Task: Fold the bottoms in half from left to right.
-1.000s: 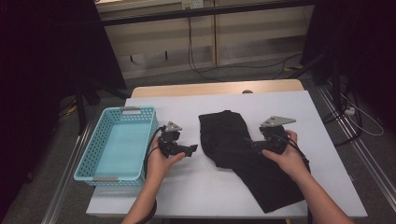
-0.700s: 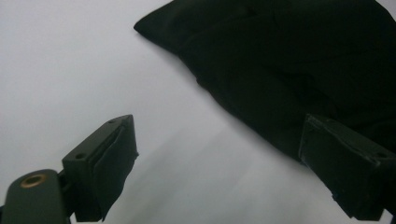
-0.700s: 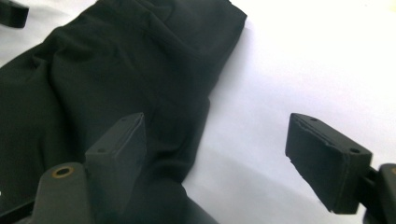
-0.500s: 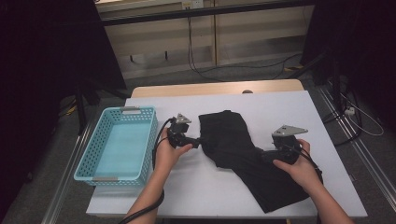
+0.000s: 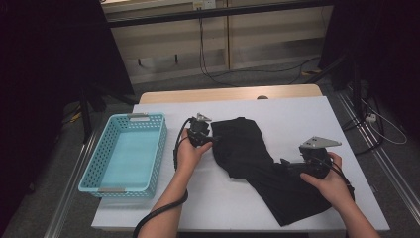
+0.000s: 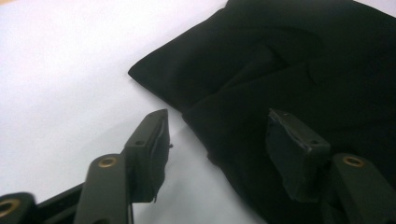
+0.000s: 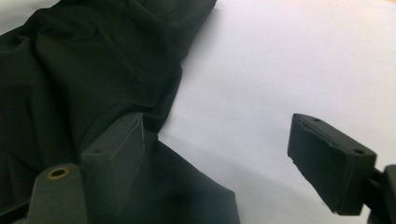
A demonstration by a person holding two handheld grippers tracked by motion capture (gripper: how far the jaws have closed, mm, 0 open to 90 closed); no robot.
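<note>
A black garment point(image 5: 247, 148) lies crumpled on the white table point(image 5: 297, 114), running from the middle toward the near right. My left gripper point(image 5: 213, 140) is at its upper left edge. In the left gripper view, my left gripper point(image 6: 217, 135) straddles the edge of the garment point(image 6: 289, 60); its jaws have just been closing, and the pads stand clear of the cloth. My right gripper point(image 5: 286, 163) rests at the lower right part. In the right gripper view, my right gripper point(image 7: 217, 144) stands open over the edge of the garment point(image 7: 84, 60), with its left jaw above the cloth.
A light blue perforated basket point(image 5: 124, 153) sits on the left part of the table, and nothing lies in it. The table's near edge runs just below the garment's lower end. Cables trail from both grippers, and dark stands flank the table.
My left hand has moved right and away from me to the garment's upper left edge. My right hand has slid right and toward me along the garment.
</note>
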